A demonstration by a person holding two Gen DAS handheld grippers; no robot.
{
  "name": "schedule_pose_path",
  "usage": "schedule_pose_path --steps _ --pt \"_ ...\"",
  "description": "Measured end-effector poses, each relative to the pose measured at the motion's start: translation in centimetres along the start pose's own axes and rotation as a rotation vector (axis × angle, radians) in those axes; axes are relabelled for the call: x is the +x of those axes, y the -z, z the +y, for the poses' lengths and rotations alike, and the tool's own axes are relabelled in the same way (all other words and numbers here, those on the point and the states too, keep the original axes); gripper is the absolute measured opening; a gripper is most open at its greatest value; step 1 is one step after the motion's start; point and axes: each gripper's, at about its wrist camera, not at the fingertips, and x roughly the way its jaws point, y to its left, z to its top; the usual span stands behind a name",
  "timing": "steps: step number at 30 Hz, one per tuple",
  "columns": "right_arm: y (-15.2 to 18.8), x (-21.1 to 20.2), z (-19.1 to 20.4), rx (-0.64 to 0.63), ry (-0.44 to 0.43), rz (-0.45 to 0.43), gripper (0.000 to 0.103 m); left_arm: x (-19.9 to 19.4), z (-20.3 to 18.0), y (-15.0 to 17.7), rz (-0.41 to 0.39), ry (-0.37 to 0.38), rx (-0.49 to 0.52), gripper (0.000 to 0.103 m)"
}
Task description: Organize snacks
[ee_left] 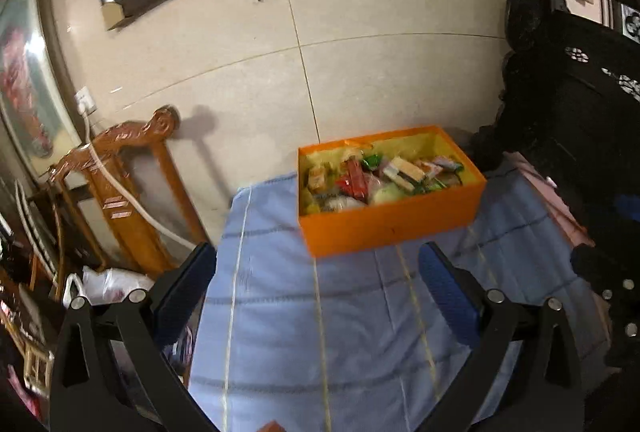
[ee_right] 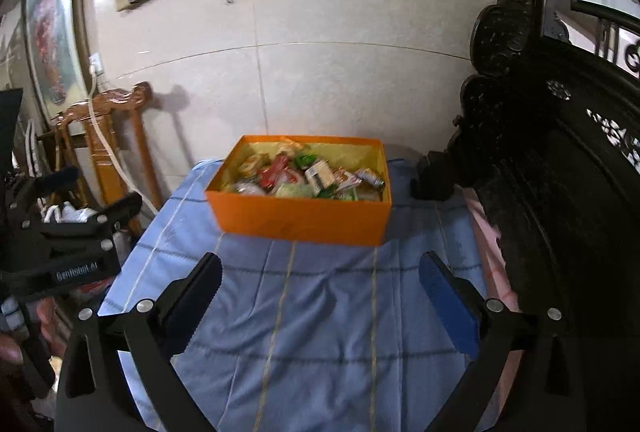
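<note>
one orange box (ee_right: pixel 300 216) holds all the snacks (ee_right: pixel 312 178) here, and it sits on a table draped with a light blue cloth (ee_right: pixel 312 316) crossed by pale yellow and grey lines. the box is a shallow open rectangle with plain orange outer walls and a yellowish lining inside. it stands toward the far edge of the table, close to the tiled wall (ee_right: pixel 320 80), nearer the far right corner in the left wrist view (ee_left: pixel 384 228). the packets inside (ee_left: pixel 380 178) lie jumbled on top of one another: red, green, white and orange wrappers, some clear ones, too blurred to read any label. they fill the box to about its rim.

the right gripper (ee_right: pixel 320 288) hangs over the near part of the cloth with its jaws spread wide and nothing between them, the blue pad of one finger facing inward. the left gripper (ee_left: pixel 318 280) is likewise wide open and empty over the cloth, short of the box; in the right wrist view it shows at the left edge (ee_right: pixel 76 232), off the table's left side.

a wooden chair (ee_right: pixel 108 136) stands against the wall left of the table, and dark carved furniture (ee_right: pixel 560 160) rises along the table's right edge.
</note>
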Motion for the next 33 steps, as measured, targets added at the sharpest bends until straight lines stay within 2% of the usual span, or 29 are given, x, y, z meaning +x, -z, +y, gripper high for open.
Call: schedule_pose_path --steps 4,5,7,10,12,15,20,23,30,33 --pt "1.3 -2.2 0.6 -0.029 -0.025 0.002 0.099 -3.4 -1.4 2.0 0.043 0.103 -0.052 0.099" --pt "1.5 -2.8 0.6 -0.037 -0.020 -0.006 0.099 -3.9 -1.4 2.3 0.064 0.082 -0.075 0.099" --pt "1.7 -3.4 0.6 -0.051 -0.018 -0.017 0.099 -4.8 -1.2 3.1 0.081 0.109 -0.118 0.099" --pt "2.4 -4.6 0.8 -0.072 -0.024 -0.016 0.099 -6.5 -0.1 4.4 0.062 0.163 -0.203 0.099" --pt "2.7 -5.2 0.8 -0.082 -0.020 -0.015 0.099 -7.1 0.2 4.9 0.043 0.148 -0.222 0.099" --pt "3.0 -6.2 1.0 -0.090 -0.017 -0.015 0.099 -8.6 0.2 5.0 0.020 0.114 -0.193 0.099" --pt "2.9 -8.3 1.4 -0.091 0.007 -0.043 0.099 -9.1 1.1 4.2 0.022 0.151 -0.180 0.099" --pt "2.9 -9.1 1.6 -0.102 0.054 -0.073 0.099 -9.5 1.4 4.1 0.023 0.170 -0.177 0.099" --pt "2.8 -9.6 1.1 -0.055 0.070 -0.080 0.099 -9.4 0.4 4.8 0.074 0.130 -0.111 0.099" --pt "2.7 -9.7 0.9 -0.049 0.076 -0.083 0.099 -9.1 0.4 5.0 0.096 0.148 -0.106 0.099"
